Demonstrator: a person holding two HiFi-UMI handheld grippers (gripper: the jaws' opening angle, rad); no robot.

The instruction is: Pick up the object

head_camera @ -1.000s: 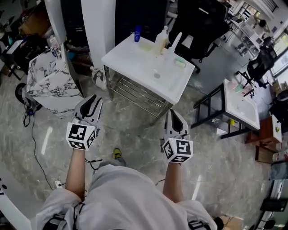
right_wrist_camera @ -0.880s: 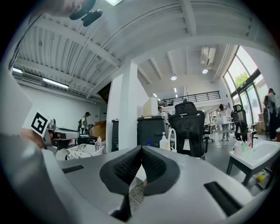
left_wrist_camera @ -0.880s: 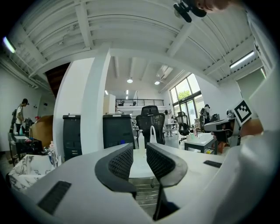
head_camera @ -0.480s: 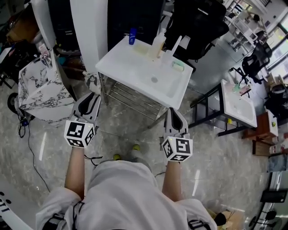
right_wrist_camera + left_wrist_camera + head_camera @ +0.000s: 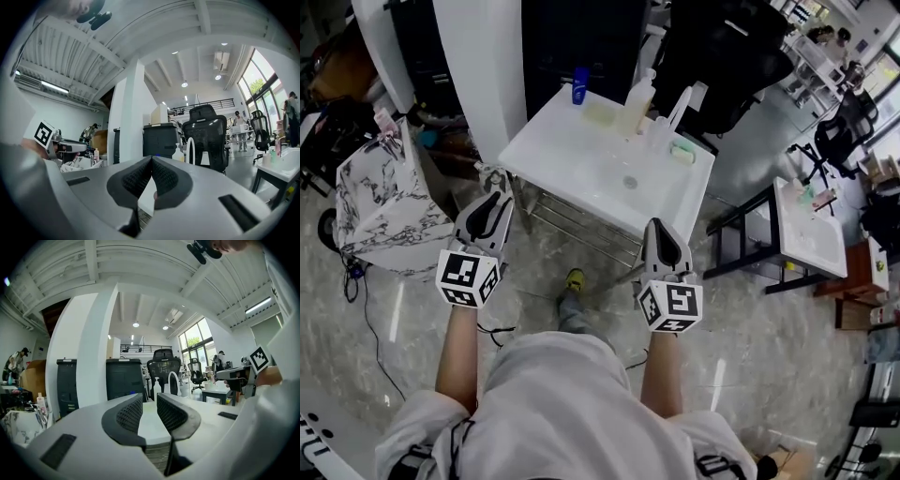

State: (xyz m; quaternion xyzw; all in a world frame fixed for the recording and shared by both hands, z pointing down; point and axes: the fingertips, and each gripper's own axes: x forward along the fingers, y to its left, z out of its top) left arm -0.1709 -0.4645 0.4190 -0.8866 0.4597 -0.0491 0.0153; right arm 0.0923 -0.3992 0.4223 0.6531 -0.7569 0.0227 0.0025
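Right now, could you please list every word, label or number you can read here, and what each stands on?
None can be read.
Square black-and-white markers on the left gripper and right gripper: coded patterns, no letters.
Small blue bottle on the white rectangular table: any label is too small to read.
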